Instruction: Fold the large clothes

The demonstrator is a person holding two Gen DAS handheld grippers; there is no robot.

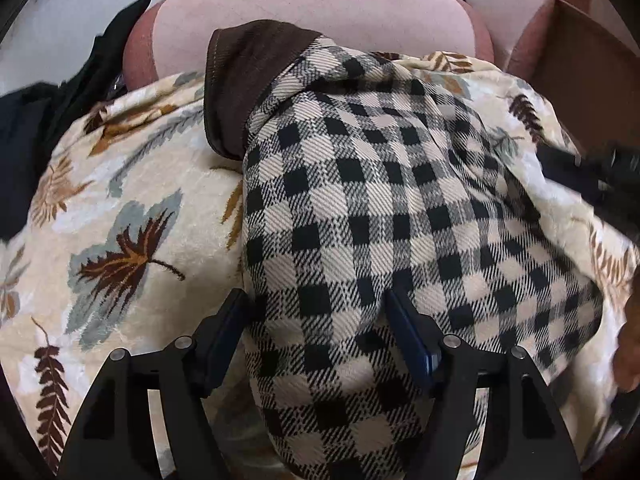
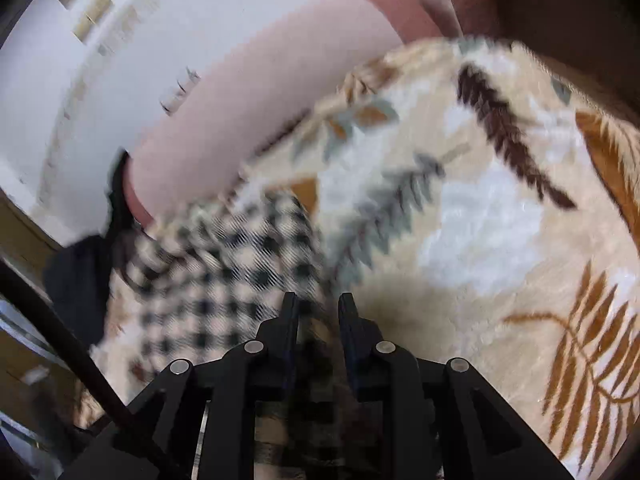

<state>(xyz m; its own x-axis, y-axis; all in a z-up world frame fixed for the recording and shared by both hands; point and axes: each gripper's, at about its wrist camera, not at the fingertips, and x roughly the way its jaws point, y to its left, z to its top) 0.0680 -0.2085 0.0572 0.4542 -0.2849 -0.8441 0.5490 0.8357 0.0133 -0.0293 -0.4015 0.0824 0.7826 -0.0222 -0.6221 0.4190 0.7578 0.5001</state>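
A black-and-cream checked garment (image 1: 380,184) lies bunched on a leaf-patterned blanket (image 1: 132,200), its brown corduroy collar (image 1: 240,80) at the far end. My left gripper (image 1: 318,316) points down at its near end with the jaws wide apart; the cloth bulges up between the fingers and the pads do not clamp it. In the blurred right wrist view, my right gripper (image 2: 318,308) is at the checked garment's (image 2: 208,280) right edge. Its fingers stand a narrow gap apart, with checked cloth showing in the gap. That gripper also shows as a dark blur (image 1: 600,176) in the left wrist view.
The blanket (image 2: 480,220) covers a bed with a pink padded headboard (image 1: 320,12) behind it. Dark clothing (image 1: 36,120) is heaped at the left. A brown box (image 1: 592,64) stands at the far right. A hand (image 1: 628,344) shows at the right edge.
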